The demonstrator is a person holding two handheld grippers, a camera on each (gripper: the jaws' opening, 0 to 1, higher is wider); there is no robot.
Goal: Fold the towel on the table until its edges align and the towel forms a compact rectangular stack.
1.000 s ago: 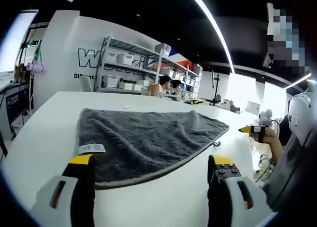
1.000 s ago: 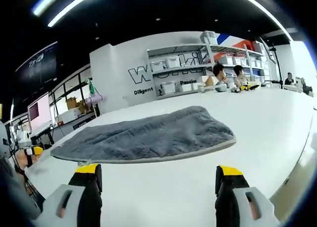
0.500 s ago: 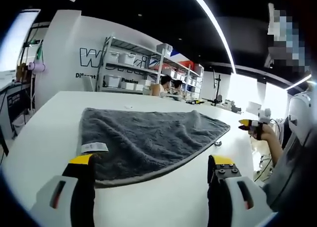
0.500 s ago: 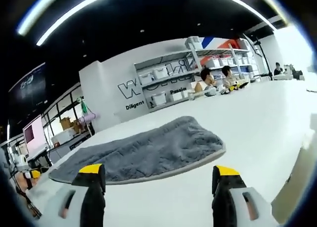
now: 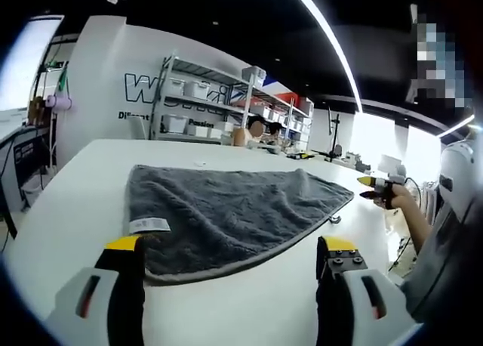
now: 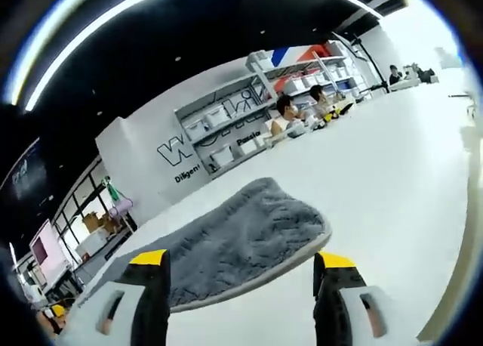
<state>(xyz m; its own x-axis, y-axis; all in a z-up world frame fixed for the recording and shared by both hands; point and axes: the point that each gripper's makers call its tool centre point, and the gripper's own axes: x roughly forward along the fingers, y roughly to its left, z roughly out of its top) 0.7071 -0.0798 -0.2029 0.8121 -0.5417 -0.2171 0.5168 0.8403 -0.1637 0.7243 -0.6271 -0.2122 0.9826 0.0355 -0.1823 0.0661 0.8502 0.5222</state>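
A grey fluffy towel lies spread flat on the white table, with a white label near its front left corner. My left gripper hovers open just before the towel's near edge, nothing between its jaws. At the right of the left gripper view a hand holds the right gripper beyond the towel's right corner. In the right gripper view the towel lies ahead on the table, and my right gripper stands open above its near edge, the view rolled.
Shelves with white bins stand against the back wall, and people sit at a far table. A small dark object lies on the table by the towel's right corner. A person's sleeve shows at the right.
The right gripper view has rolled and swung over the past second, so the towel now looks tilted and closer. In the left gripper view the hand with the right gripper has shifted slightly; the towel lies unmoved.
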